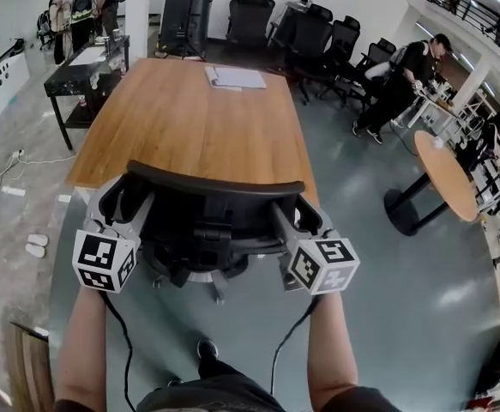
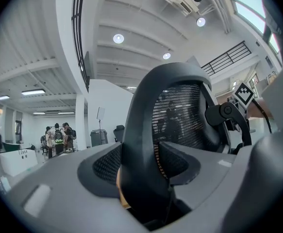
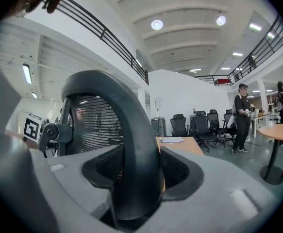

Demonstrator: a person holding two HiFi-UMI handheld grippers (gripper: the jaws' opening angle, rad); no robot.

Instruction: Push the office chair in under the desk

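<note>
Black office chair [image 1: 211, 221], backrest rim pinched by left tongs [image 2: 146, 178] and right tongs [image 3: 136, 178], mostly hides its seat.

Office chair [image 1: 207, 221]: frame was black, back a black fine mesh. Desk [image 1: 189, 118]: top was warm brown wood grain; white papers [image 1: 235, 77] at the far end. Left gripper [image 1: 119, 200] and right gripper [image 1: 299, 217]: grey jaws, cubes bore black-and-white square markers. Floor [image 1: 387, 316]: grey-blue.

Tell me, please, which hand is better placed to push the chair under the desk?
Neither alone. The left gripper and the right gripper each clamp one side of the backrest of the office chair, which faces the desk. Pushing evenly with both seems best.
</note>
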